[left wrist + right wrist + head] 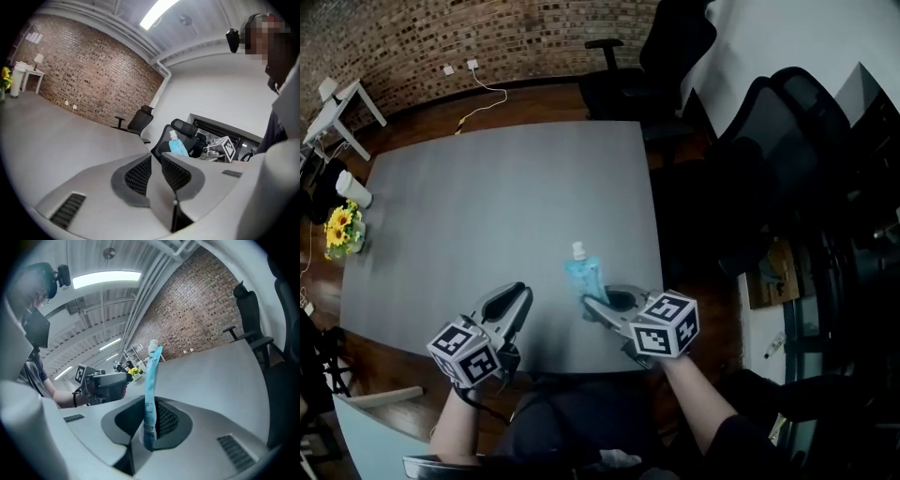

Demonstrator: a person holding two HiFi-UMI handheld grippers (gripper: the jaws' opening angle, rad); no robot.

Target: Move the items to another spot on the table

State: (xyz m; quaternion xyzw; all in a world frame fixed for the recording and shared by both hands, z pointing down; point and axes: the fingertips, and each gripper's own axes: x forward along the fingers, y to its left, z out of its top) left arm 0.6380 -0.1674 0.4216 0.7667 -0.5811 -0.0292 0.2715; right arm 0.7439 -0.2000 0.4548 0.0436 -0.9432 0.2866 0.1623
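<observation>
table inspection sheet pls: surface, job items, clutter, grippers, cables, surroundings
surface: grey table, no spills seen
job's things: blue pouch with a white cap, upright near the front edge, pinched in the right gripper
clutter: yellow flowers and a white container at the table's left edge
grippers: right gripper shut on the pouch; left gripper jaws slightly apart, nothing between them
cables: white cable on the floor below a wall socket; none seen on the table
surroundings: brick wall, black office chairs, small white table
</observation>
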